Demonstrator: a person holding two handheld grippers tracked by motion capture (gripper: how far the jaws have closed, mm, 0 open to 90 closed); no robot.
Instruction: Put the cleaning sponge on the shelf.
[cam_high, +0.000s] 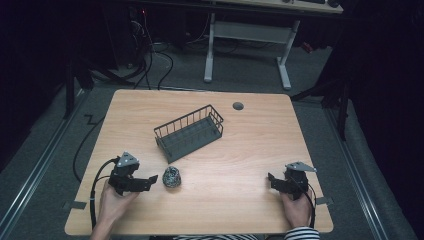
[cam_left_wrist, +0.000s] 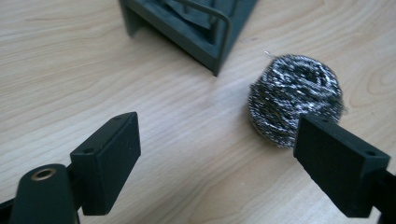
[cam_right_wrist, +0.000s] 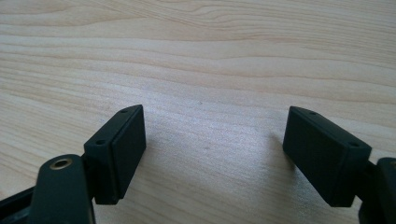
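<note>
Just below the wire basket (cam_high: 190, 131), a steel wool scourer (cam_high: 171, 177) is approached by the left gripper (cam_high: 151, 179), jaws spread wide and empty. Enclosing the scourer is judged next. Far right of the basket, the right gripper (cam_high: 270, 178) is held agape, idle.

Light wood-grain surface (cam_high: 240, 150); dark wire basket (cam_high: 189, 132) lying near centre, steel wool ball (cam_high: 171, 177) just beside its near corner, apart. Grommet hole (cam_high: 238, 106) at far edge.

text: none legible | labels: none; brands: none; numbers: none
</note>
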